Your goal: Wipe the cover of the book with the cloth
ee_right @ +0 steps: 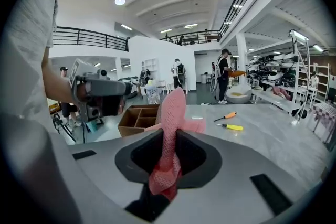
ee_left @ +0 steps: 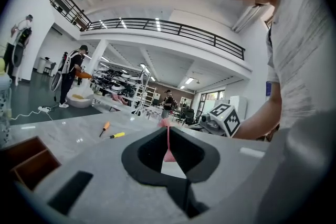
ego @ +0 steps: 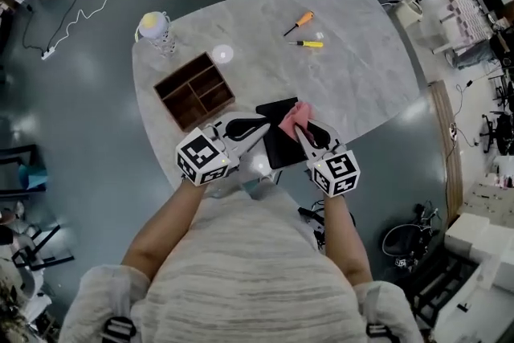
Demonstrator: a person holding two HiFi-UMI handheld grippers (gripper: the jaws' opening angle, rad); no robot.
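Right gripper (ego: 299,128) (ee_right: 167,136): jaws clamped on the pink cloth (ego: 294,116) (ee_right: 170,113), which bunches up above and below the pinch. It hangs over the black book (ego: 279,149).

Book: flat on the grey table (ego: 353,76), near edge, just right of the wooden tray (ego: 195,90).

Left gripper (ego: 263,127) (ee_left: 168,139): jaws drawn in to a thin seam, tips just beside the cloth. A pink sliver shows in the seam; pinched or only seen beyond, unclear.
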